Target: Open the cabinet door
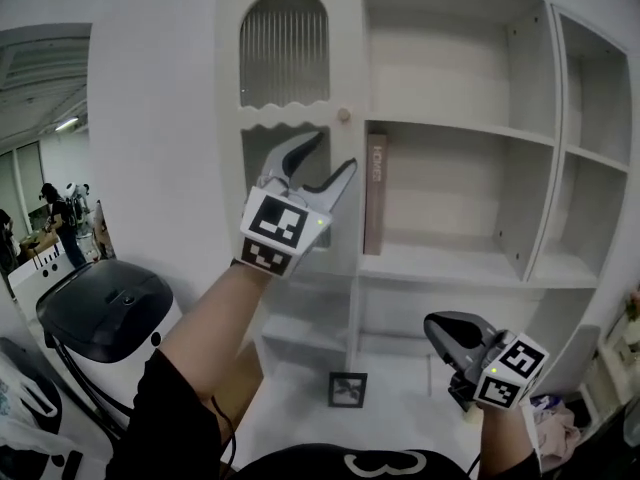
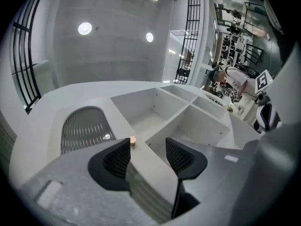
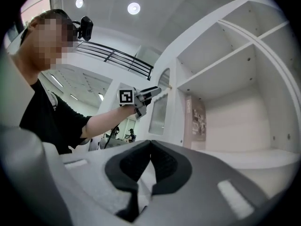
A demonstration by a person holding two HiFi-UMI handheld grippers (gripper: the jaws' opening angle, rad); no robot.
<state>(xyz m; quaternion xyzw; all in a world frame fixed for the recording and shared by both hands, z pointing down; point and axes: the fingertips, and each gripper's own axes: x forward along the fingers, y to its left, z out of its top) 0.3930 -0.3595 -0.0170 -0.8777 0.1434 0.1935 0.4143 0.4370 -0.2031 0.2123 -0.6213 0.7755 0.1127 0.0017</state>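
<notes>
Left tool (image 1: 335,151) gapes empty beside the white cabinet door's (image 1: 290,115) round wooden knob (image 1: 344,115); right tool (image 1: 437,328) closed. Next: clamp knob, pull.

Bright, even indoor light from ceiling spots (image 2: 84,28); soft shadows; strong fisheye w/ dark corners.

That white shelf unit (image 1: 480,128) had one brownish book (image 1: 375,193) standing upright at the middle shelf's left end, and a square marker card (image 1: 347,389) sat down at its base.
</notes>
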